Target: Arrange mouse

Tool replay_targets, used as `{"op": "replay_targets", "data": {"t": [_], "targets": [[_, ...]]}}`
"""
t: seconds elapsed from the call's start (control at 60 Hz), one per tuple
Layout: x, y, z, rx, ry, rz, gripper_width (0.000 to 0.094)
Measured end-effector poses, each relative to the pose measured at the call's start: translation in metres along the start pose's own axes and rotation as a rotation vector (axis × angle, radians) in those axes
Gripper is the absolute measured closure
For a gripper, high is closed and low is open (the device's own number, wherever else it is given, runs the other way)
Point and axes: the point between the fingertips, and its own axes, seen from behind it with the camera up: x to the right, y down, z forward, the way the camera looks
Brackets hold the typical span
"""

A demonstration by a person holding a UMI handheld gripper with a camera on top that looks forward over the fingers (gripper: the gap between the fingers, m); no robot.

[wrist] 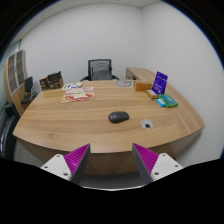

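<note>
Hovering tool (111, 160) spread, empty; mouse (119, 117) beyond on table (70, 125); grommet (147, 125) beside.

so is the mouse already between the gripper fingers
No, the mouse lies on the wooden table well beyond the open gripper, with bare tabletop between them.
</note>
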Motion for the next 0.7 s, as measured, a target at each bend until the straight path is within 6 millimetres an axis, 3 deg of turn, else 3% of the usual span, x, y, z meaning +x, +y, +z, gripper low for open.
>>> {"op": "replay_targets", "data": {"t": [0.517,0.7], "targets": [[0.015,-0.017,0.137,0.001,-0.086,-0.018,0.0065],[0.018,-0.021,0.178,-0.011,-0.085,-0.011,0.0066]]}}
